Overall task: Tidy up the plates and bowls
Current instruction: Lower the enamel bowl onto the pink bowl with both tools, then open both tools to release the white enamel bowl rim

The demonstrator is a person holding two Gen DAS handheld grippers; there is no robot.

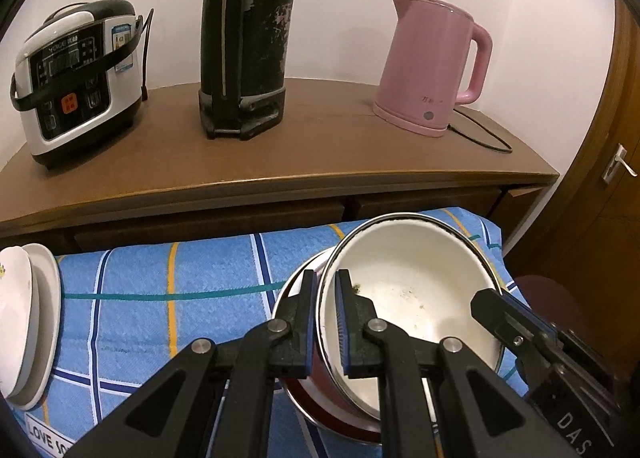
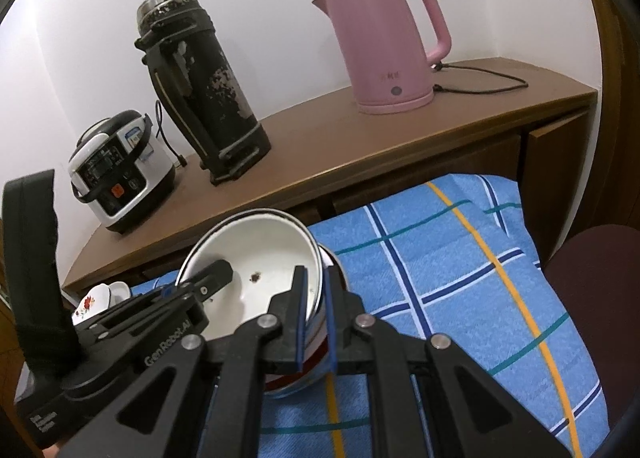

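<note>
At the far left of the left wrist view, a stack of white plates (image 1: 28,322) is resting on the blue checked cloth (image 1: 180,274), well apart from the bowl being handled. Behind the cloth, along the wooden counter (image 1: 320,130), a rice cooker (image 1: 76,78), a black flask (image 1: 248,38) and a pink kettle (image 1: 432,66) are standing in that order.

Further right, the white enamel bowl (image 1: 416,298) is being held tilted, its mouth facing the counter and its base seated in a second, dark-sided bowl (image 1: 332,410) lying on the cloth beneath it. The left gripper (image 1: 324,318) is clenched on the bowl's left rim, one finger inside the wall and one outside. On the opposite side, the right gripper (image 2: 314,318) is clamped on the right rim in the same way.

The bowl is therefore being carried between the two grippers, each directly at its own side of the rim, neither nearer than the other. The line between the grips is running across the bowl's mouth, left to right. Judging from this, the coming move is turning on both grippers being kept level with each other, so that the upper bowl is being settled squarely into the lower one rather than rocking about that line.
</note>
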